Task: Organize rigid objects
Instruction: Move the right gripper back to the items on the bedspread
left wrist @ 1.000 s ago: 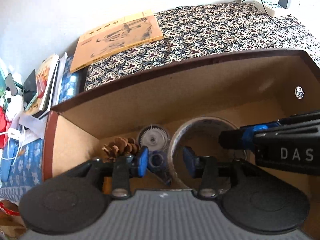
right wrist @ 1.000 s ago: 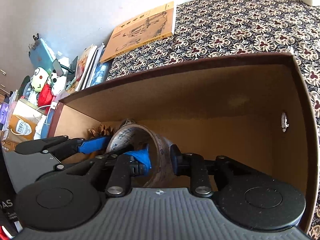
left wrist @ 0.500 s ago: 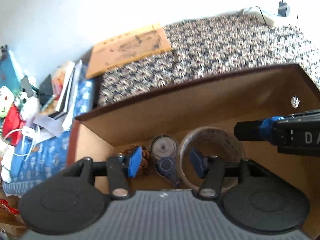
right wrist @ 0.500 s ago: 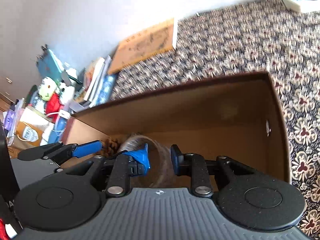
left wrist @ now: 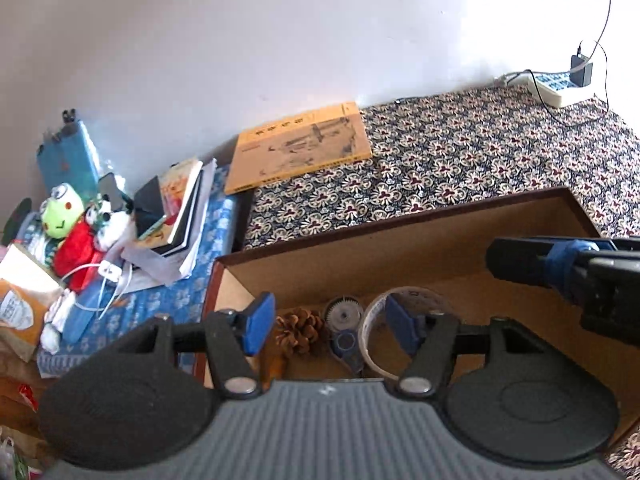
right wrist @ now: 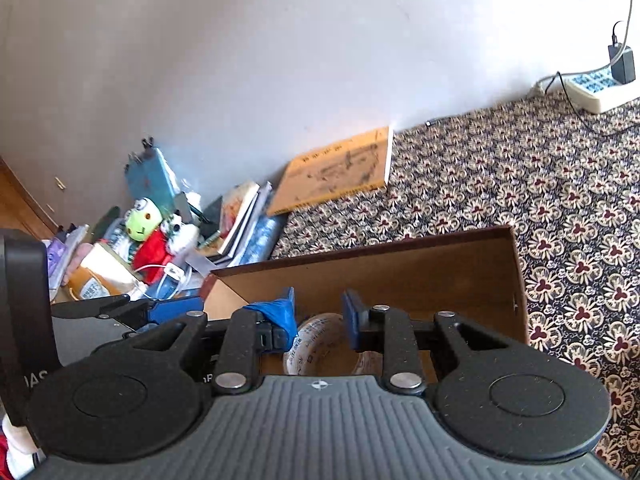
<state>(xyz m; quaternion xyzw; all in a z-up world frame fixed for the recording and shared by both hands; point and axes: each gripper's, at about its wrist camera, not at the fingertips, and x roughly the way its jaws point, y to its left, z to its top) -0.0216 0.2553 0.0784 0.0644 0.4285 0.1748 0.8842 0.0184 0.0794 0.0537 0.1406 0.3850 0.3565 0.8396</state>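
A brown cardboard box (left wrist: 400,222) stands on the patterned cloth. A pine cone (left wrist: 300,330), a blue-and-grey correction tape dispenser (left wrist: 345,330) and a clear tape roll (left wrist: 416,293) lie along its near left side. My left gripper (left wrist: 330,324) hangs open above them and holds nothing. My right gripper (right wrist: 318,318) is open too, raised above the tape roll (right wrist: 316,346) and apart from it. It also reaches in from the right edge of the left wrist view as the right gripper (left wrist: 560,272). The left gripper's blue finger (right wrist: 172,308) shows left of the box (right wrist: 360,250).
A yellow book (left wrist: 300,156) lies on the cloth behind the box. Left of it are stacked books (left wrist: 176,216), plush toys (left wrist: 72,224) and cables. A power strip (left wrist: 560,88) sits at the far right by the wall.
Both grippers have pulled up and back out of the box. The right gripper let go of the tape roll, which stays in the box. The left gripper's fingers spread wider.
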